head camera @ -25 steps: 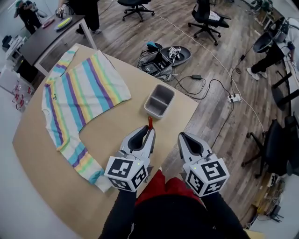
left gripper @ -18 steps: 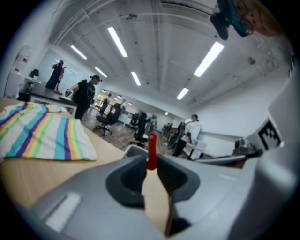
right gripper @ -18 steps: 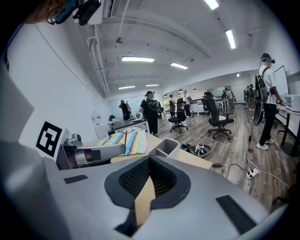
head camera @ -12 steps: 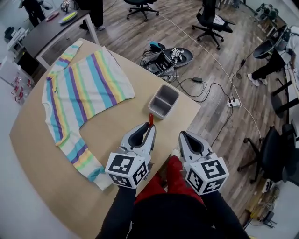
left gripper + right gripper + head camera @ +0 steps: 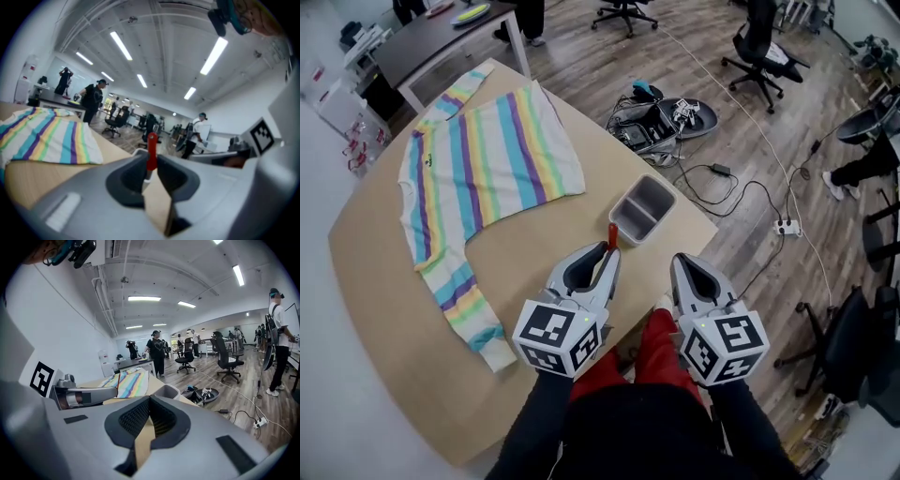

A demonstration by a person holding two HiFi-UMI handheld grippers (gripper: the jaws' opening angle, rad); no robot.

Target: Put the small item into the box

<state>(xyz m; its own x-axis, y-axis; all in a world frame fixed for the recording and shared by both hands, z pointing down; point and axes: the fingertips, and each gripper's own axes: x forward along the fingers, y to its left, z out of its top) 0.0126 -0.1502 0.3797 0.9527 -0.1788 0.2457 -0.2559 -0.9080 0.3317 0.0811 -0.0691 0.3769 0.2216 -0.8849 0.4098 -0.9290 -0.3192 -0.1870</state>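
Head view, left gripper (image 5: 605, 255) fingers clenched on red small item (image 5: 612, 233), now nearer box (image 5: 643, 207), right gripper (image 5: 681, 262) fingers clenched empty

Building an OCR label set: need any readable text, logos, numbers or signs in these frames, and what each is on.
No text can be read in any view.
Cubes on left gripper and right gripper: square coded markers only, no letters.
Chest of the striped sweater: small dark mark, too small to read.
Neither the grey box nor the red item shows any print.
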